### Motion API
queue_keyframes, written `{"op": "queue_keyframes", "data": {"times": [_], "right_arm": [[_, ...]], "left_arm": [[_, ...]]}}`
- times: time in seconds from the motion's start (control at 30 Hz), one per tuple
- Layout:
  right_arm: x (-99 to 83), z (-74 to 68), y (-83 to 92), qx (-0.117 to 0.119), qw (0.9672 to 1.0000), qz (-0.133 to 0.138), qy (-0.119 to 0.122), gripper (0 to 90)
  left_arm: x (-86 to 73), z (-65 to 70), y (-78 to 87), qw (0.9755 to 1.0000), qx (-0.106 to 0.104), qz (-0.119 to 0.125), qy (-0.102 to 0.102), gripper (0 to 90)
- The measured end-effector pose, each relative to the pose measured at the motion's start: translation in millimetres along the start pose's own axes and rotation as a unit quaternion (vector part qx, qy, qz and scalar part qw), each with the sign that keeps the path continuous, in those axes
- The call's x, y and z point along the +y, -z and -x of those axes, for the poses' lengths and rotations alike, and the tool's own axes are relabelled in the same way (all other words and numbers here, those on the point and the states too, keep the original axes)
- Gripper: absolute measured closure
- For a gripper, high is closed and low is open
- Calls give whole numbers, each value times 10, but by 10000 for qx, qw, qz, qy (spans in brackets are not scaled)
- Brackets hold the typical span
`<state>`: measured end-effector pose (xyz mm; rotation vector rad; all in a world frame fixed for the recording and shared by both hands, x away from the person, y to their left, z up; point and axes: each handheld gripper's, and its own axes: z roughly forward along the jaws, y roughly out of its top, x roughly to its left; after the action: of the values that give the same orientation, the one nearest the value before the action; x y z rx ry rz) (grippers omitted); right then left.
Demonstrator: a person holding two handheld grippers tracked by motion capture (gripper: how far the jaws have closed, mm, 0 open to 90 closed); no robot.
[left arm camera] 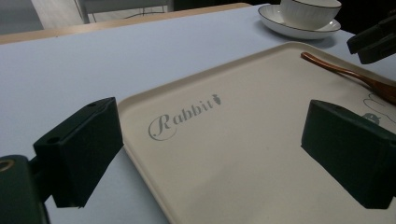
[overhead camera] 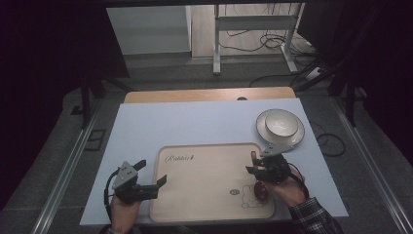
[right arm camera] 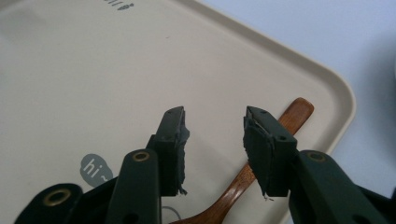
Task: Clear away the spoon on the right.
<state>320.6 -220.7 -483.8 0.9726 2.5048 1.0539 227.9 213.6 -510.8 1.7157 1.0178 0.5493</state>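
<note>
A beige tray [overhead camera: 204, 168] printed with "Rabbit" lies on the white table. A brown wooden spoon [overhead camera: 260, 191] rests on the tray near its right edge. In the right gripper view the spoon's handle [right arm camera: 292, 114] lies flat on the tray [right arm camera: 93, 70], passing under the right-hand jaw. My right gripper [right arm camera: 215, 116] hovers just above it, open, with no pad touching the spoon and nothing in the gap. My left gripper [overhead camera: 152, 171] is open wide at the tray's left edge. In the left gripper view, one jaw stands over the table and the other over the tray [left arm camera: 233, 154].
A white bowl [overhead camera: 281, 123] sits on a white plate [overhead camera: 293, 139] at the back right, just beyond the tray's corner. A wooden strip [overhead camera: 209, 94] runs along the table's far edge. The right gripper [left arm camera: 373, 42] shows at the edge of the left gripper view.
</note>
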Motion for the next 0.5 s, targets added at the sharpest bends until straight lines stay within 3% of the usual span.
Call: {"op": "queue_keyframes", "data": {"times": [0.5], "right_arm": [[8,-1,64,-194,9996,114,149,437]], "left_arm": [[3,-9,13,9999,-61,63,68,46]]}}
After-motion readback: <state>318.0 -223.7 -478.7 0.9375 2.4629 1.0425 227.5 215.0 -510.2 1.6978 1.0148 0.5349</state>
